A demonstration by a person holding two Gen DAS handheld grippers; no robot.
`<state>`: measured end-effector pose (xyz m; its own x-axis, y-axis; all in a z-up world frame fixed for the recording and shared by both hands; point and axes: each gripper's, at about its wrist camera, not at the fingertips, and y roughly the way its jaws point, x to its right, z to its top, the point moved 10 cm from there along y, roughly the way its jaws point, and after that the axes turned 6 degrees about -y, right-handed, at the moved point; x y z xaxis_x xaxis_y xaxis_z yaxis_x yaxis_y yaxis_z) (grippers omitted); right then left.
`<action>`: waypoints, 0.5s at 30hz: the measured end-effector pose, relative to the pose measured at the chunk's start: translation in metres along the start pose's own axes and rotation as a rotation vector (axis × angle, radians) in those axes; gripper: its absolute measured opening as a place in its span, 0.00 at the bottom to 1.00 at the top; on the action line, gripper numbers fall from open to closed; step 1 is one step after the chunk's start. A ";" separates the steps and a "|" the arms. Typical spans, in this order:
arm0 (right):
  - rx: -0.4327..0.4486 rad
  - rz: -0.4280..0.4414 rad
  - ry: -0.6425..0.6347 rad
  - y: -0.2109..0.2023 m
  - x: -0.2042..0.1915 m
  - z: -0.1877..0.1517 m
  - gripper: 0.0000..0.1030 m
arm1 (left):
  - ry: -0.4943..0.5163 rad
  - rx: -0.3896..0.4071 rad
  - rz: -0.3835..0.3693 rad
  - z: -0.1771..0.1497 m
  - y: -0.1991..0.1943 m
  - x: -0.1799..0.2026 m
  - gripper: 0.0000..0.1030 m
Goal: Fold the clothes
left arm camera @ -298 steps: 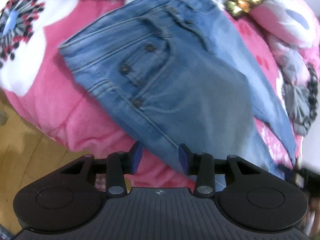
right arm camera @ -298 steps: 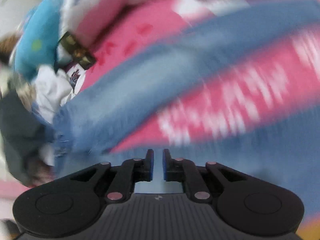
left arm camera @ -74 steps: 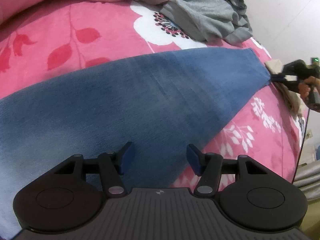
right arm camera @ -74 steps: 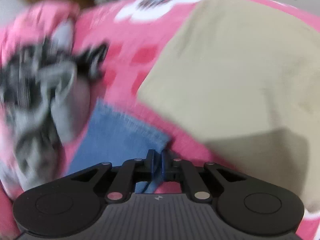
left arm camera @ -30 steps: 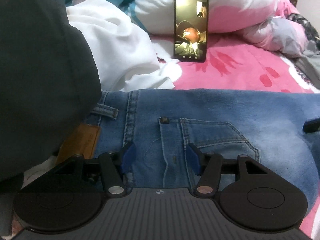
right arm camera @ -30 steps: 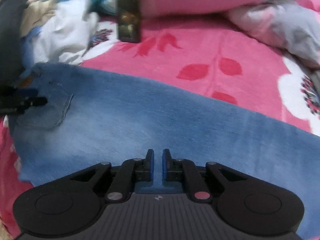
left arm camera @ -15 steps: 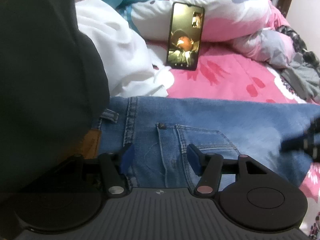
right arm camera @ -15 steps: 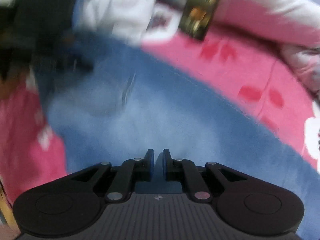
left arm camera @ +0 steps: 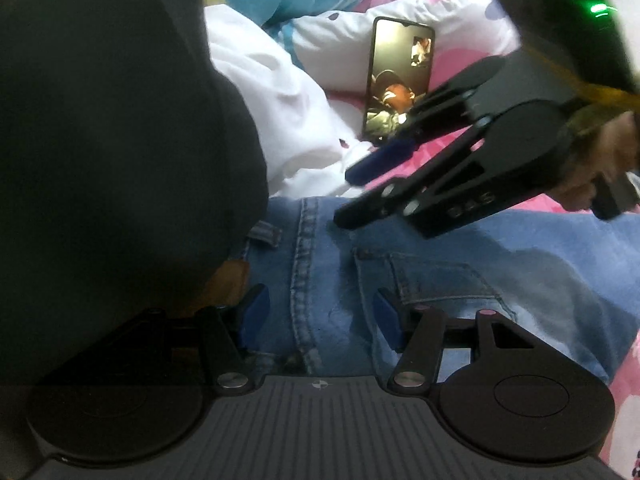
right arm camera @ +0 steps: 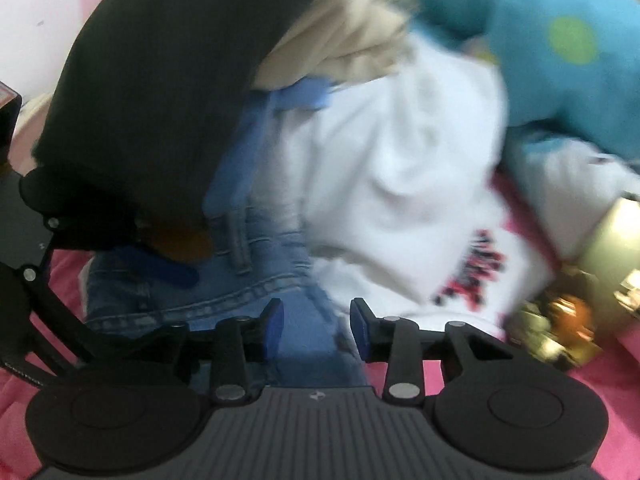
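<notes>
Both grippers, left [left arm camera: 318,316] and right [right arm camera: 316,322], have fingers released, over the jeans [left arm camera: 440,264] waistband on the bed [left arm camera: 460,148].

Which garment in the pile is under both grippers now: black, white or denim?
The blue denim jeans, waistband between the open left gripper; black garment and white garment lie beyond.

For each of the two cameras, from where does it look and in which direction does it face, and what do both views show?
Left wrist: sits on the left gripper, looks forward and down at the jeans waistband and back pocket; its open fingers show, and the right gripper with the person's hand comes in from the right.
Right wrist: sits on the right gripper, looks along the waistband towards the white garment; its open fingers show, and the left gripper at the left edge.
Shared: jeans, black garment, white garment, phone.
</notes>
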<state>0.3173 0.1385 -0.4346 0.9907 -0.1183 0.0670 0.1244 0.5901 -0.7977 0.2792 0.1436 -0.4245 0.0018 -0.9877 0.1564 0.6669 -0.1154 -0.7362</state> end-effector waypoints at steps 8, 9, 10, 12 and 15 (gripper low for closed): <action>-0.090 -0.036 -0.028 0.004 -0.008 -0.006 0.11 | 0.022 0.019 0.001 -0.003 0.000 -0.001 0.56; -0.092 -0.046 -0.043 0.004 -0.011 -0.005 0.11 | 0.022 0.019 -0.001 -0.003 0.001 -0.001 0.56; -0.097 -0.052 -0.064 0.005 -0.014 -0.006 0.11 | 0.021 0.019 -0.003 -0.003 0.002 -0.001 0.56; -0.113 -0.064 -0.097 0.011 -0.016 -0.009 0.11 | 0.021 0.023 -0.007 -0.003 0.003 -0.001 0.56; -0.122 -0.077 -0.115 0.016 -0.015 -0.010 0.02 | 0.019 0.033 -0.015 0.001 0.005 0.001 0.56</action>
<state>0.3040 0.1413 -0.4542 0.9791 -0.0631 0.1931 0.1994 0.4808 -0.8539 0.2831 0.1419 -0.4278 -0.0221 -0.9878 0.1544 0.6912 -0.1267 -0.7114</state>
